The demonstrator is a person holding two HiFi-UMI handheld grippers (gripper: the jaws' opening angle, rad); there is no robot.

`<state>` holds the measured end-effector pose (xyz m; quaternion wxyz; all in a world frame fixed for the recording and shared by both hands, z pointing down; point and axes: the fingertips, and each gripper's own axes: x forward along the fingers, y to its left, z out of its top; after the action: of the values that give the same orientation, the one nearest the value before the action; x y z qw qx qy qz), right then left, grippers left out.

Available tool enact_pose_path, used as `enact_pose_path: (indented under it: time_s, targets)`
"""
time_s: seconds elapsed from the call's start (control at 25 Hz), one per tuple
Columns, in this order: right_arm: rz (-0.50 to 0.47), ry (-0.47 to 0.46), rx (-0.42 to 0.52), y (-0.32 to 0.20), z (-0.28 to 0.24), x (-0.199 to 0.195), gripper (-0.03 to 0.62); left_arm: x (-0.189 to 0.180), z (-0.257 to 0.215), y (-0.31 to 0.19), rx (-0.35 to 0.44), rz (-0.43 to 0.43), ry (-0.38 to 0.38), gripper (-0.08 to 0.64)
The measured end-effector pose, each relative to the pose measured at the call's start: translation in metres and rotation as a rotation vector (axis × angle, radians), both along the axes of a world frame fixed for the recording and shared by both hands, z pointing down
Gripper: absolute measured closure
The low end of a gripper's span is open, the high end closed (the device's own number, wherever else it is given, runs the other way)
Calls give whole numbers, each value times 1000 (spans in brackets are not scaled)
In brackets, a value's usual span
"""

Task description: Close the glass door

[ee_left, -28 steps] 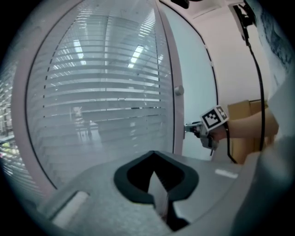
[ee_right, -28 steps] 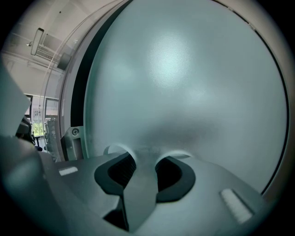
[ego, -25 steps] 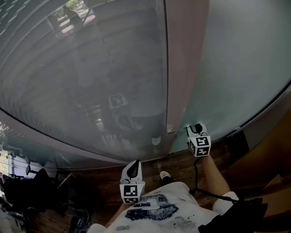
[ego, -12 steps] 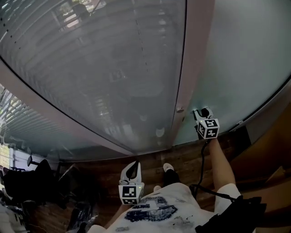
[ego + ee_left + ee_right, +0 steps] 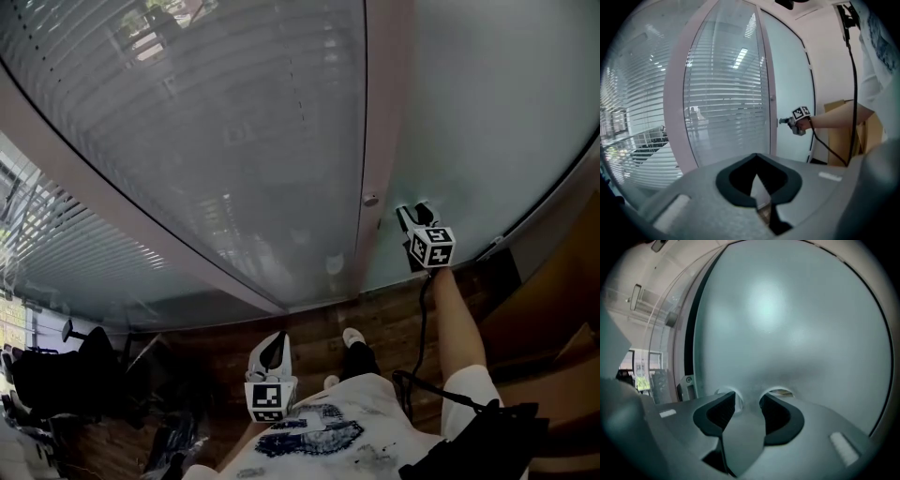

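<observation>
no legible text, no labels, no numbers

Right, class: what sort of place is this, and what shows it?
Probably an office: a glass wall with slatted blinds, a frosted glass panel, and what looks like a desk chair on a wood floor.

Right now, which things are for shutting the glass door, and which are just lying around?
For the job:
- glass door
- right tongs, which have just been opening, nothing between them

Just lying about:
- left tongs, shut and empty
- black chair
- cardboard box
- window blinds
</observation>
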<state>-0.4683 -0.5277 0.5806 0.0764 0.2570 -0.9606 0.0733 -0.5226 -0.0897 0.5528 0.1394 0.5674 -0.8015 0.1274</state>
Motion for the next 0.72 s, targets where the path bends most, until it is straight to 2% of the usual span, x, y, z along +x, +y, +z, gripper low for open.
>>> enact_pose_path:
  time_s: [0.08, 0.16, 0.36, 0.44, 0.52, 0.72]
  targets:
    - [26, 76, 45, 4, 5, 6, 427, -1, -2, 6, 5, 2, -1, 557]
    - [57, 108, 59, 10, 9, 14, 434, -1, -2, 11, 9, 12, -5, 558]
    - [141, 119, 56, 34, 14, 55, 462, 6, 7, 16, 35, 60, -25, 558]
    - [162, 117, 70, 53, 7, 72, 501, 12, 8, 17, 48, 81, -25, 557]
    - [170, 115, 88, 76, -3, 87, 558, 20, 7, 18, 62, 104, -14, 558]
    - [145, 114, 82, 137, -16, 109, 584, 41, 3, 12, 84, 153, 25, 558]
